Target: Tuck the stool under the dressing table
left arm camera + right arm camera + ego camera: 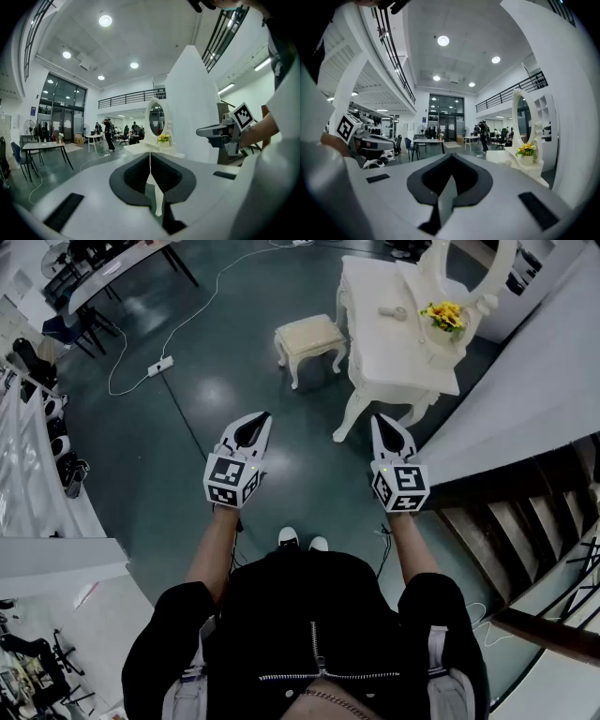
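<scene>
The cream cushioned stool [309, 338] stands on the dark floor, left of the white dressing table [394, 329] and apart from it. The table carries an oval mirror [466, 268] and yellow flowers [443, 313]. My left gripper [258, 418] and right gripper [382, 420] are held side by side in the air, well short of the stool, both shut and empty. In the left gripper view the jaws meet in a line, with the left gripper [150, 159] aimed at the table's mirror [156, 117]. In the right gripper view the right gripper [451, 161] is also shut, and the flowers [526, 150] lie to its right.
A power strip [159, 364] with a white cable lies on the floor left of the stool. A white partition [525, 399] and wooden stairs [525, 540] close off the right side. Desks and chairs [84, 306] stand far left. People stand in the background [108, 133].
</scene>
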Demonstrator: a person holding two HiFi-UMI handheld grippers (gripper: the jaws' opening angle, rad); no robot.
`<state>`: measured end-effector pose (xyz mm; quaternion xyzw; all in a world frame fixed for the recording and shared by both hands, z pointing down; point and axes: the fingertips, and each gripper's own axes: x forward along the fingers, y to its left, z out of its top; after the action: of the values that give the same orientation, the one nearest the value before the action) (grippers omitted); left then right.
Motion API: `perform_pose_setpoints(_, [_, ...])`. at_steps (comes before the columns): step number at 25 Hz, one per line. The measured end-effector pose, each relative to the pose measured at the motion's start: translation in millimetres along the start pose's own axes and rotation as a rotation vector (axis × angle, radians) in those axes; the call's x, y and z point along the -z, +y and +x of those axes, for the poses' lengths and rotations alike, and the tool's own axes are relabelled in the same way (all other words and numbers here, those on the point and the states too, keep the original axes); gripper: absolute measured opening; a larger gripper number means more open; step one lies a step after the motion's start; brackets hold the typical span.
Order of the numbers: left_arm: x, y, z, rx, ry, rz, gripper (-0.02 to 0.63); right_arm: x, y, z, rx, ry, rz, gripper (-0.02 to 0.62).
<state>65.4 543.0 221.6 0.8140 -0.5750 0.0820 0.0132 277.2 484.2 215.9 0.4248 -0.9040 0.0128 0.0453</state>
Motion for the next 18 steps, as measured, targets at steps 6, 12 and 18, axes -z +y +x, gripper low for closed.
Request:
perform_pose_setpoints(6, [1, 1, -6, 0.005, -0.002, -0.002, 0.021, -7, 20, -3, -0.047, -0.025, -0.052, 0.006])
perform_pose_setpoints(12, [6, 15, -6, 0.016, -0.002, -0.003, 0.021, -2, 30, 15, -0.028, 0.004, -0.066, 0.006])
perform_pose_setpoints(18, [12, 36, -9, 0.028, -0.013, 0.011, 0.021, 1, 42, 32, -0.009, -0.005, -0.031, 0.006])
